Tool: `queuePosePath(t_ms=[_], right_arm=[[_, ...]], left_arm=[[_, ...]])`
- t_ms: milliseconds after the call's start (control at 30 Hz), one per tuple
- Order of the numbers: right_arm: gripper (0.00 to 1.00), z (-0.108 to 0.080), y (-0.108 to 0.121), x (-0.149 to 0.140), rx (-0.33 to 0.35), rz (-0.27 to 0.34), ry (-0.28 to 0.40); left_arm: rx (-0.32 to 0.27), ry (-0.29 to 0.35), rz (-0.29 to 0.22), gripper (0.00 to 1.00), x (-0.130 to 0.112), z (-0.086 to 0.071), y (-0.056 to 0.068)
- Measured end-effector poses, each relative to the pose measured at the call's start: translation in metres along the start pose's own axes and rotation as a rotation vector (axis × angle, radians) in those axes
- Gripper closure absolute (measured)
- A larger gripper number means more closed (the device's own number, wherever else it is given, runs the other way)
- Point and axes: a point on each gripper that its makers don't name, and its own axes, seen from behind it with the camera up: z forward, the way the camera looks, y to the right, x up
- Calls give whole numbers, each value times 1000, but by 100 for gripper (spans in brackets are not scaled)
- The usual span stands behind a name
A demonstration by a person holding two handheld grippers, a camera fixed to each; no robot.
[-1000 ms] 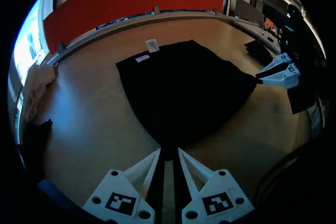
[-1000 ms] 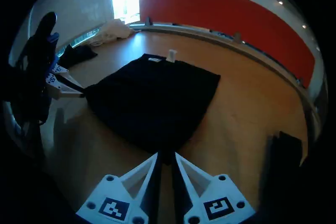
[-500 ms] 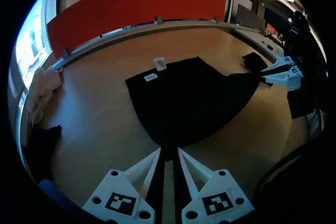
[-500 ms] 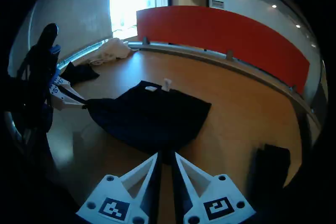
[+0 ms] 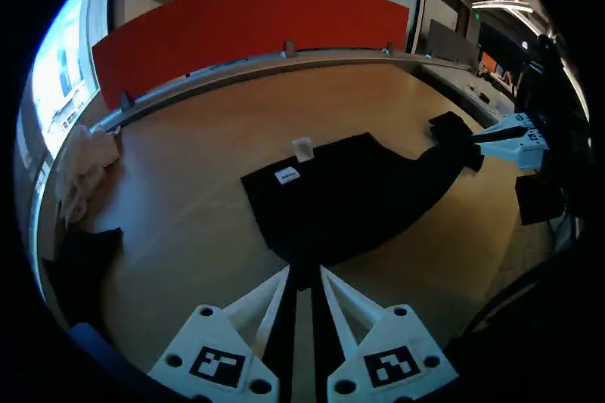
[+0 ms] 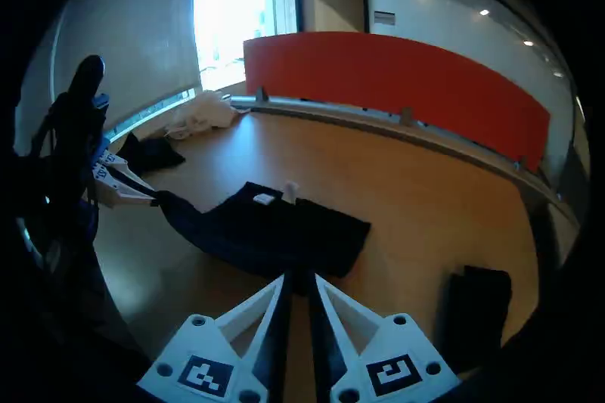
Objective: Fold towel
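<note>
Black and broad, the towel [image 5: 355,191] is spread over a wooden desk [image 5: 189,176]. Its far part lies flat on the wood and its near edge is drawn up off it toward the two grippers. In the left gripper view, the left gripper [image 5: 302,273] has its jaws closed on one near corner, with the dark fabric running as a narrow strip between the two white fingers. Off to the right in that view, the right gripper [image 5: 478,143] holds the other near corner, and the towel rises in a stretched fold to its tip. The right gripper view shows the same from the other side: the jaws there are pinched on the cloth, and the left gripper sits at the left with the towel's corner pulled out to it. A small white tag [image 5: 286,175] lies on the towel near its far edge, and a second white label [image 5: 303,149] stands up just beside it at the hem. Along the desk's far rim stands a red partition [image 5: 249,25]. A pale heap of cloth [image 5: 83,165] lies at the desk's end by a bright window [image 6: 231,21], with a dark cloth [image 6: 151,152] near it, well apart from the towel. Another dark item [image 6: 473,305] lies on the desk at the right of the right gripper view; I cannot tell what it is.
</note>
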Motion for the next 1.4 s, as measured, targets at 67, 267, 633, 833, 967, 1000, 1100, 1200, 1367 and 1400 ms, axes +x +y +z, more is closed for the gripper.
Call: queuePosePath(t_ms=[67, 267, 633, 833, 967, 1000, 1100, 1200, 1367, 1400], right_arm=[[86, -4, -2, 3, 2, -1, 3], [86, -12, -6, 7, 7, -9, 4], [86, -8, -5, 7, 9, -2, -5], [86, 0, 0, 6, 7, -9, -17], [86, 9, 7, 8, 6, -6, -23], [86, 11, 9, 8, 5, -5, -25], [86, 20, 16, 8, 2, -4, -32], [86, 29, 24, 7, -1, -8, -41], [86, 45, 34, 7, -2, -10, -54], [86, 48, 36, 7, -3, -10, -56]], left_arm=[[-2, -1, -2, 88, 2, -5, 1], [-7, -4, -8, 88, 4, -12, 1], [-1, -13, -12, 88, 4, -9, -1], [1, -20, -14, 88, 8, -1, -5], [6, -23, -12, 88, 13, 10, -8], [7, -24, -11, 88, 14, 13, -9], [10, -29, -8, 88, 17, 22, -12], [12, -36, -7, 88, 19, 32, -14], [16, -46, -16, 88, 22, 47, -20], [15, -49, -18, 88, 23, 50, -21]])
